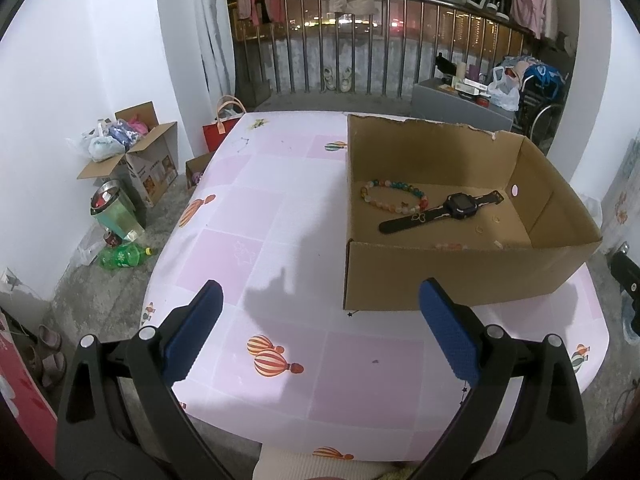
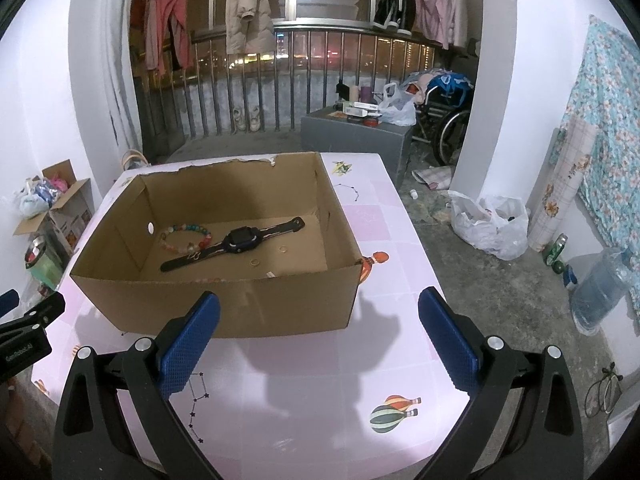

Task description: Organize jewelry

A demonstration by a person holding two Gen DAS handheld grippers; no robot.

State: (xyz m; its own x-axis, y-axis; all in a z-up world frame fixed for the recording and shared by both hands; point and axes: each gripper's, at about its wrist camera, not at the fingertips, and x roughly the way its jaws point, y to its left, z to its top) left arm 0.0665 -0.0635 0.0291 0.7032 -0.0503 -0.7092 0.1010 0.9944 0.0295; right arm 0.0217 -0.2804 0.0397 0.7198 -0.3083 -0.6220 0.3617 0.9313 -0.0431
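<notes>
An open cardboard box [image 1: 452, 272] [image 2: 224, 304] stands on the pink table [image 1: 280, 240] [image 2: 320, 380]. Inside lie a multicoloured bead bracelet [image 1: 394, 195] [image 2: 185, 236], a black smartwatch [image 1: 444, 212] [image 2: 236, 242], two small gold rings [image 1: 496, 219] [image 2: 283, 249] [image 2: 254, 263], and a pinkish bead bracelet [image 1: 452, 246] partly hidden by the front wall. My left gripper [image 1: 320, 304] is open above the tablecloth, left of the box's front corner. My right gripper [image 2: 320, 312] is open, empty, just before the box's near right corner.
The table ends close on the left and right over a concrete floor. Cardboard boxes [image 1: 140, 160], a bin [image 1: 114, 208] and bottles [image 1: 124, 256] sit left; plastic bags [image 2: 492, 220] and a water jug [image 2: 596, 292] sit right. A balcony railing [image 2: 300, 80] with hung clothes stands behind.
</notes>
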